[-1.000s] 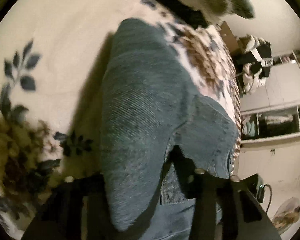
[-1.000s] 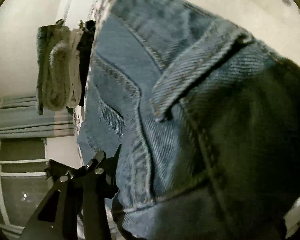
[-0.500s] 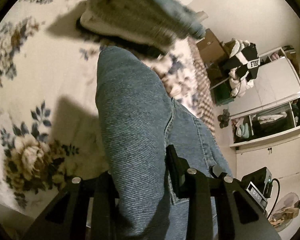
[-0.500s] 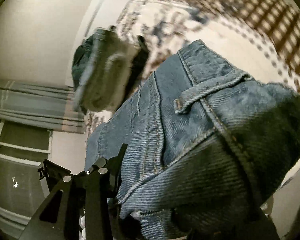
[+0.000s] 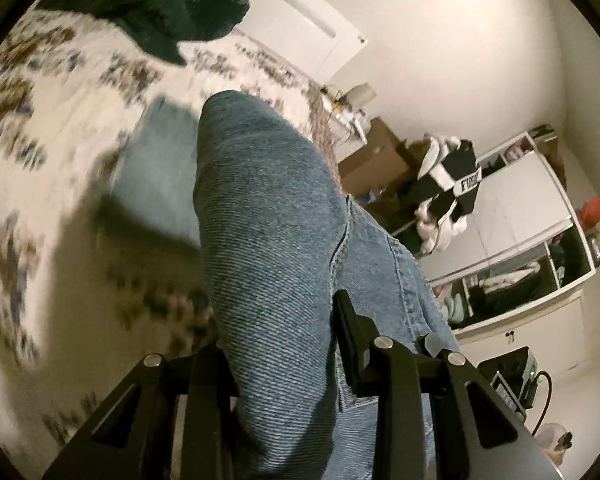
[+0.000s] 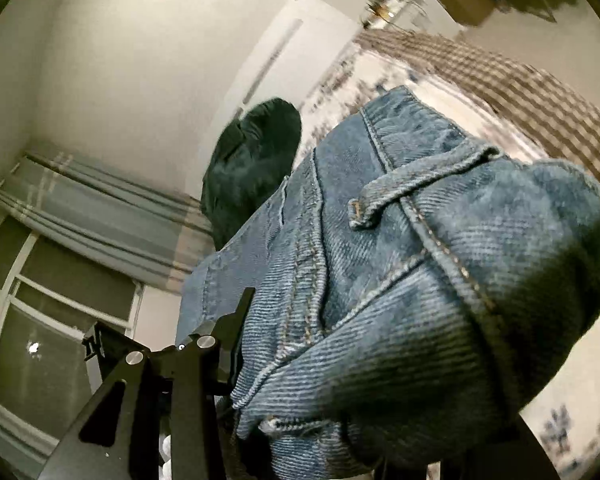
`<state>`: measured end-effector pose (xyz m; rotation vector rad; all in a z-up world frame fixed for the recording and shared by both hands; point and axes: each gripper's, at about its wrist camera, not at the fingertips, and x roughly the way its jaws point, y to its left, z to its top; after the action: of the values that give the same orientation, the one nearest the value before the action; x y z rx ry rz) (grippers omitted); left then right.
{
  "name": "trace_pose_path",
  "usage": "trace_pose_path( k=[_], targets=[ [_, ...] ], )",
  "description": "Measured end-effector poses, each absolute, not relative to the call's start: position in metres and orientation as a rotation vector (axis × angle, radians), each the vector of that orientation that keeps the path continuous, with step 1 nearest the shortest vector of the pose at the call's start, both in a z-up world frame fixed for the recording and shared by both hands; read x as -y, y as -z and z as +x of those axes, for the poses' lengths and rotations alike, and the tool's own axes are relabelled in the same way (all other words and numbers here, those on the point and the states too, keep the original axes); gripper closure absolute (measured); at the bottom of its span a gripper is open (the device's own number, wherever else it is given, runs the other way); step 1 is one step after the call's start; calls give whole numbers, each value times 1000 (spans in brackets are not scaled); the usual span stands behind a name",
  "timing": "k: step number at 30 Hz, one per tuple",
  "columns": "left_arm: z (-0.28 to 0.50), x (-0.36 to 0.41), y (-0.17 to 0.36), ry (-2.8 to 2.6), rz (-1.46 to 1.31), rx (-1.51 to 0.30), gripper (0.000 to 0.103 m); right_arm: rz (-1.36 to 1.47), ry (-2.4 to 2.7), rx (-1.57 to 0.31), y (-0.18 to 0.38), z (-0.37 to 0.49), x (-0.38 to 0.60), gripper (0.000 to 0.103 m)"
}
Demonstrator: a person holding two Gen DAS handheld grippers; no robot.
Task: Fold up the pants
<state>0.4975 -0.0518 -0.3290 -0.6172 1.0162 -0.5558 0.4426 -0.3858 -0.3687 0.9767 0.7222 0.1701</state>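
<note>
Denim fills the middle of both views: the jeans (image 5: pixel 276 248) are lifted clear of the bed (image 5: pixel 40 152), whose floral cover blurs across the left of the left wrist frame. My left hand-held gripper (image 5: pixel 284 356) is clamped on a thick fold of leg fabric running up the centre of that frame. In the right wrist view the right hand-held gripper (image 6: pixel 300 360) appears clamped on the waistband end, though only its left finger (image 6: pixel 236 320) shows at lower centre, the other being buried under cloth; a belt loop (image 6: pixel 400 196) stands out at centre right. I judge that I am holding both ends high so the jeans hang straight before being laid down for a fold. A dark green garment (image 5: pixel 160 4) sits on the bed at the upper left, away from the denim.
</note>
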Motion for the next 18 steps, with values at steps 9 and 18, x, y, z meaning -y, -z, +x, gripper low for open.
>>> trace_pose_path(
  k=[9, 18],
  targets=[
    [662, 23, 392, 537, -574, -1060, 76, 970, -143, -730, 422, 619, 354, 59],
    [692, 4, 485, 502, -563, -1209, 71, 967, -69, -917, 509, 658, 344, 50]
  ],
)
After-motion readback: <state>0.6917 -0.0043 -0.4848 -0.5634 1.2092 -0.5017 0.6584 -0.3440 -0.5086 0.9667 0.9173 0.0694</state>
